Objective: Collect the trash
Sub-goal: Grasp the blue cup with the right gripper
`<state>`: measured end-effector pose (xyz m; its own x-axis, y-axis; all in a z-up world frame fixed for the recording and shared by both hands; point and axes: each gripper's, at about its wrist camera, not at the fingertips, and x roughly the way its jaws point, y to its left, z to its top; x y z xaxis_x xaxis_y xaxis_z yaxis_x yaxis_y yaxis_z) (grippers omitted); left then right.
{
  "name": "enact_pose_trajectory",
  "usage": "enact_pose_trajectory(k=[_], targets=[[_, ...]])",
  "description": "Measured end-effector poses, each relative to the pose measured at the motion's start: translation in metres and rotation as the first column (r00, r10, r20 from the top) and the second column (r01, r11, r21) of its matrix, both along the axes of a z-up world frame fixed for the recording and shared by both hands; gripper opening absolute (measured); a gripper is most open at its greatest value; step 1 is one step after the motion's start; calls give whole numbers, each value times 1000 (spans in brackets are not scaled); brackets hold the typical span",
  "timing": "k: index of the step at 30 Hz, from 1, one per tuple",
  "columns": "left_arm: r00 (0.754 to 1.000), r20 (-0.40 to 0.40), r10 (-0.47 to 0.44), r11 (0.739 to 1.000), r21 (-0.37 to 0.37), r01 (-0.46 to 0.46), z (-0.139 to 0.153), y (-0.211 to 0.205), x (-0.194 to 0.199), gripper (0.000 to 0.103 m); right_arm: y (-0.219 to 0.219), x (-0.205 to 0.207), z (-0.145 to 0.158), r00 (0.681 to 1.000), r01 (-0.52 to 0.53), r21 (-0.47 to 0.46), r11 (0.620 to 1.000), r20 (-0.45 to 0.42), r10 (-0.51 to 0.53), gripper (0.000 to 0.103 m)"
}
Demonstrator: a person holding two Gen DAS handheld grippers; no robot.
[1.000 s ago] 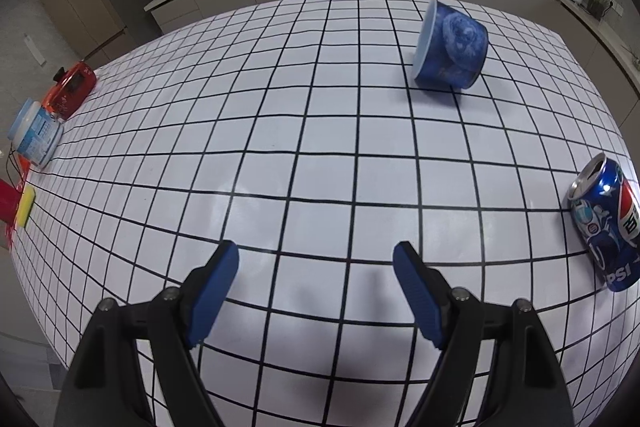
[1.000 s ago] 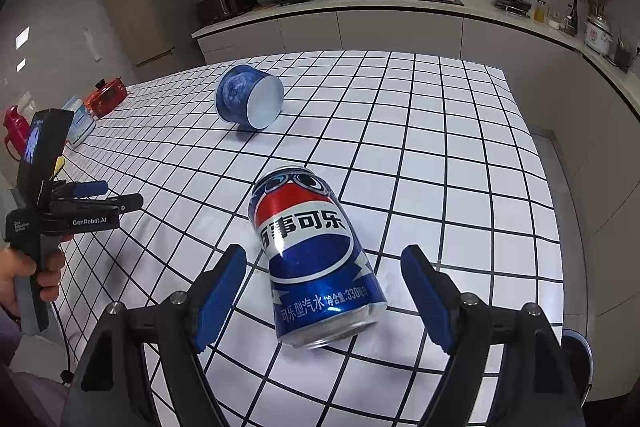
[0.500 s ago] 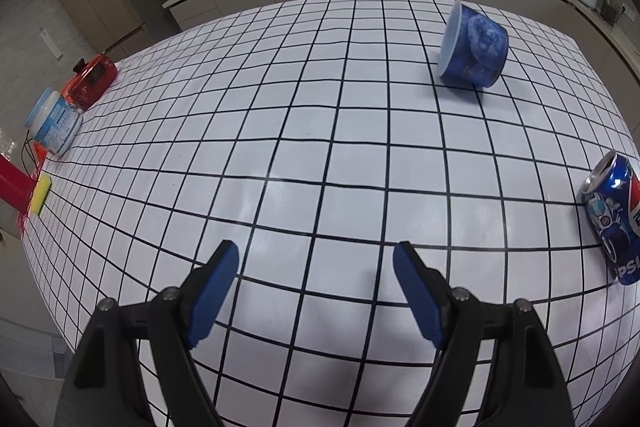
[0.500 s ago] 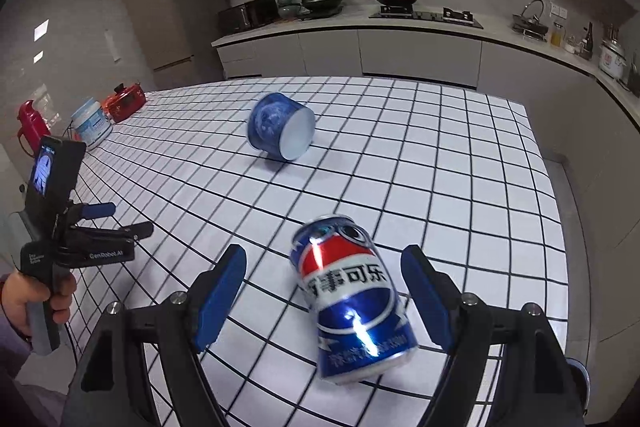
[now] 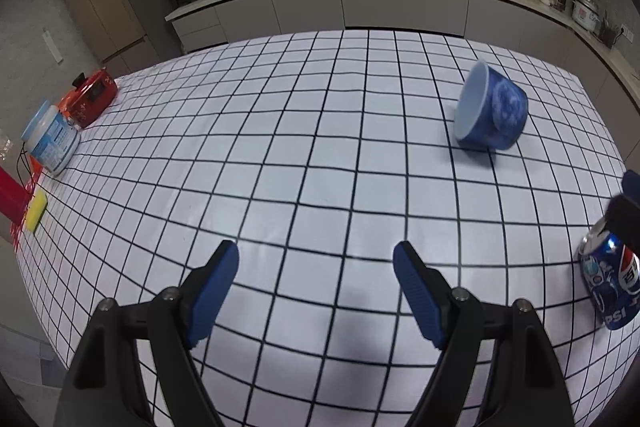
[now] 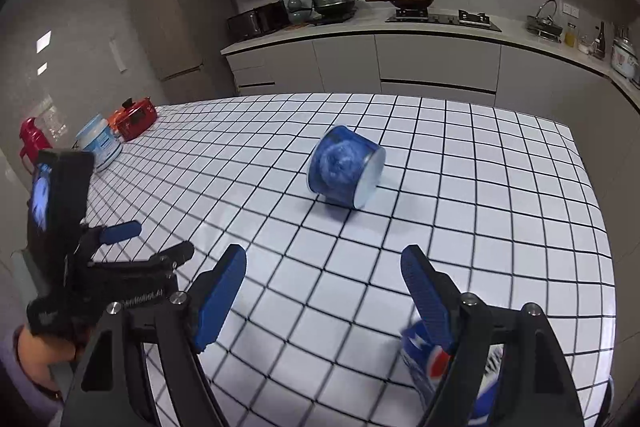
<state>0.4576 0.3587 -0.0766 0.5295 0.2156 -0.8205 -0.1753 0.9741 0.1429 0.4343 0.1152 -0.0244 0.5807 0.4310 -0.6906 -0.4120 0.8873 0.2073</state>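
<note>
We see a desk covered in a white cloth with a black grid. On it a blue cup lies on its side, and a Pepsi can lies near the right edge. At the far left stand a white jar, a red appliance and a yellow sponge.

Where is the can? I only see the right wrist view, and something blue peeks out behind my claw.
Observer: That's it. The left view shows the can lying on its side near the table's right edge.
Child: Is anything else hiding from me?
Observer: Yes, a yellow sponge lies at the table's left edge.
</note>
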Motion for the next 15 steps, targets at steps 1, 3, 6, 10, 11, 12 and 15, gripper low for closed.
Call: enact_pose_trajectory(k=[1,3,6,10,11,12,15], targets=[[1000,1,-1,1000,0,1,0,4,2,81,5,5,-1,1000,10,4,1000,-8,-10,81],[1000,0,0,1000,-3,0,-2,13,5,81,15,16,-5,999,44,12,999,-24,-43,81],[1000,-8,7,1000,-12,-7,-6,26,9,81,30,33,-13,994,99,13,995,-50,-99,81],[1000,-18,16,1000,-24,-17,-12,41,18,81,43,50,-24,986,151,4,988,-77,-151,81],[1000,-19,16,999,-29,-16,-12,44,22,81,47,54,-27,983,165,-1,986,-82,-165,81],[1000,-19,14,999,-30,-15,-13,44,25,81,50,57,-29,981,173,-4,985,-85,-172,81],[1000,-17,7,999,-32,-8,-14,46,34,81,61,67,-34,976,195,-20,981,-91,-196,81]])
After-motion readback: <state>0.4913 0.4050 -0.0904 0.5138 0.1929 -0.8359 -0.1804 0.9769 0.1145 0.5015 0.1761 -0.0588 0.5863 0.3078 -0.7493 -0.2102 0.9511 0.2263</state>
